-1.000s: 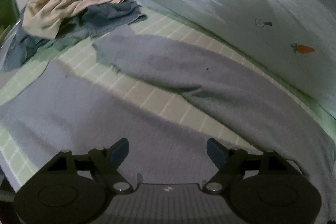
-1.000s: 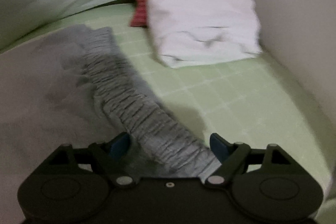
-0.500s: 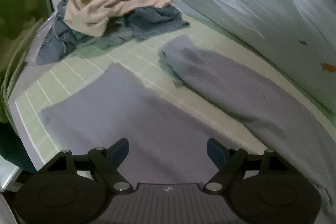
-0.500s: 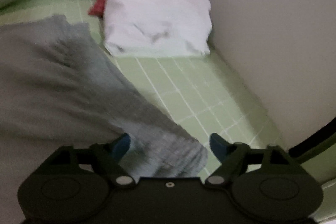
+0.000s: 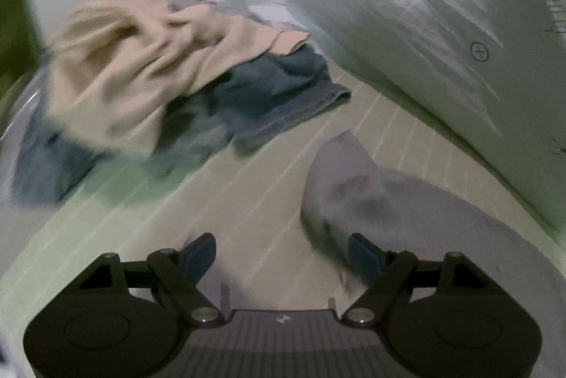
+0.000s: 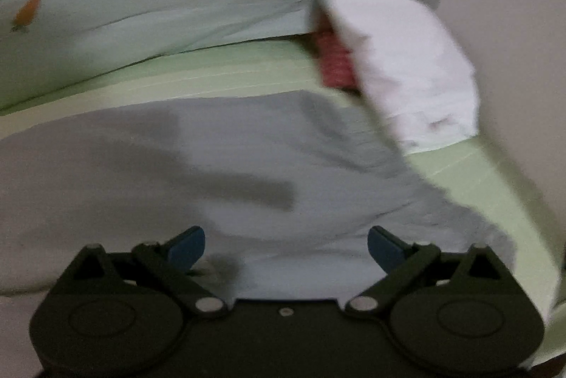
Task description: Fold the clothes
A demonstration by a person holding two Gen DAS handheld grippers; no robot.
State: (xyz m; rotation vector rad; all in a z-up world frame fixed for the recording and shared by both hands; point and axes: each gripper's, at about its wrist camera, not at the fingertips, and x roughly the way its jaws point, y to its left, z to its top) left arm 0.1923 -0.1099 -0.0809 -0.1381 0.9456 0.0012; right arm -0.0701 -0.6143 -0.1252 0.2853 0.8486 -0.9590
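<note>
Green checked bedding [image 5: 247, 201] carries the grey garment [image 6: 247, 158], spread flat. Both grippers hover with jaws apart, holding nothing. Under the right gripper [image 6: 286, 245] the grey cloth fills the gap between the fingers. At the left gripper [image 5: 283, 252] a grey leg end lies by the right finger. Beyond sit a beige and blue pile [image 5: 141, 66] and a white stack [image 6: 406, 66].
</note>
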